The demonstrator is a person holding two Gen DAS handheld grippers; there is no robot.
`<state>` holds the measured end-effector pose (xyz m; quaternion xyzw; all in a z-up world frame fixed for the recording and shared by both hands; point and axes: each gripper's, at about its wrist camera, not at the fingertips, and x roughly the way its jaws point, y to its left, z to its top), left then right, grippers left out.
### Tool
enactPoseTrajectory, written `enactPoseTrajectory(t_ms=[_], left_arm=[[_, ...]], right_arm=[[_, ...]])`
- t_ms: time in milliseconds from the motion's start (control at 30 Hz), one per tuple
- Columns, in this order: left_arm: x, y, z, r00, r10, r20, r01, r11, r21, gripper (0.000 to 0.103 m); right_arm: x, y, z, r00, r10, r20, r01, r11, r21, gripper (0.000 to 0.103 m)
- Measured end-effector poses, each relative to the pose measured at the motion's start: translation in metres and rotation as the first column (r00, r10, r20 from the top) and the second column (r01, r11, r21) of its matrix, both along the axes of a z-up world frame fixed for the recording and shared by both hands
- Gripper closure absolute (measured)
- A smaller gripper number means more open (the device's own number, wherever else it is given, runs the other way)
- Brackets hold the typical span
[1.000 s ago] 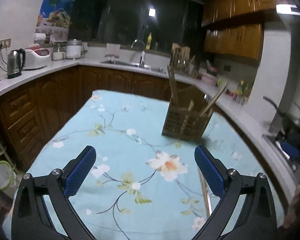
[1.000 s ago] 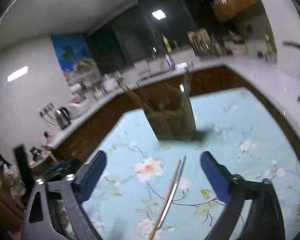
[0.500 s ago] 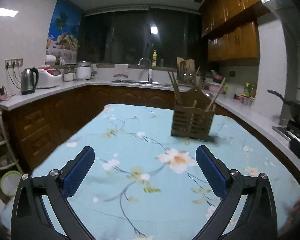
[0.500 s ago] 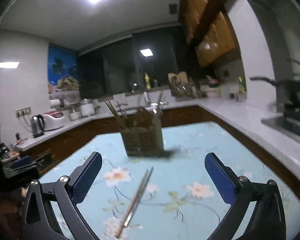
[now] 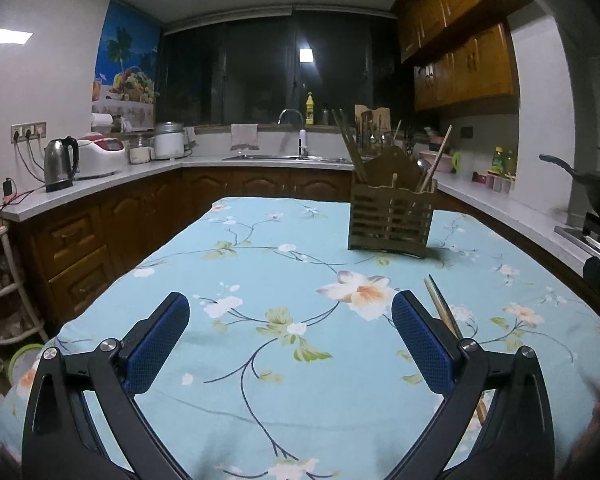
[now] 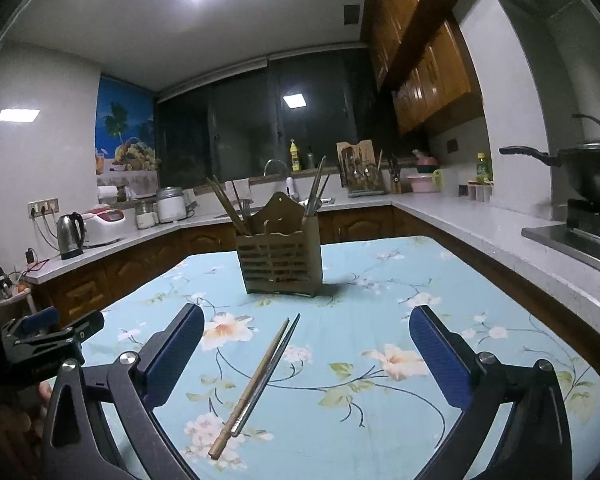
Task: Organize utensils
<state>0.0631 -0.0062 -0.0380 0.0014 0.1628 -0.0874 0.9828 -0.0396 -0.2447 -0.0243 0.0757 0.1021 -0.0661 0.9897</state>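
Two chopsticks [image 6: 256, 388] flat on tablecloth [image 6: 380, 280], tips toward wooden holder [image 6: 278, 258], both tools [image 5: 290, 340] [image 6: 306, 354] spread, empty.

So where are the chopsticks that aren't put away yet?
The loose chopsticks lie flat on the flowery tablecloth, in front of the wooden holder, between the right gripper's open fingers.

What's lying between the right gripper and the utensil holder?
In the right wrist view, chopsticks lie on the tablecloth between the open right gripper and the holder; beyond their tips, only bare cloth.
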Motion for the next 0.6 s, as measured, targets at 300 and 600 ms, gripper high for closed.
enactPoseTrajectory(t_ms=[300, 600], left_arm=[[-0.0014, -0.0038, 0.0058, 1.000, -0.006, 0.010, 0.006, 1.000, -0.002, 0.000], [-0.0046, -0.0094, 0.0083, 1.000, -0.014, 0.021, 0.014, 1.000, 0.027, 0.000]], right_arm=[[0.0014, -0.0012, -0.0032, 1.000, -0.012, -0.004, 0.012, 1.000, -0.007, 0.000], [0.0008, 0.0006, -0.0064, 1.000, -0.017, -0.005, 0.017, 1.000, -0.009, 0.000]])
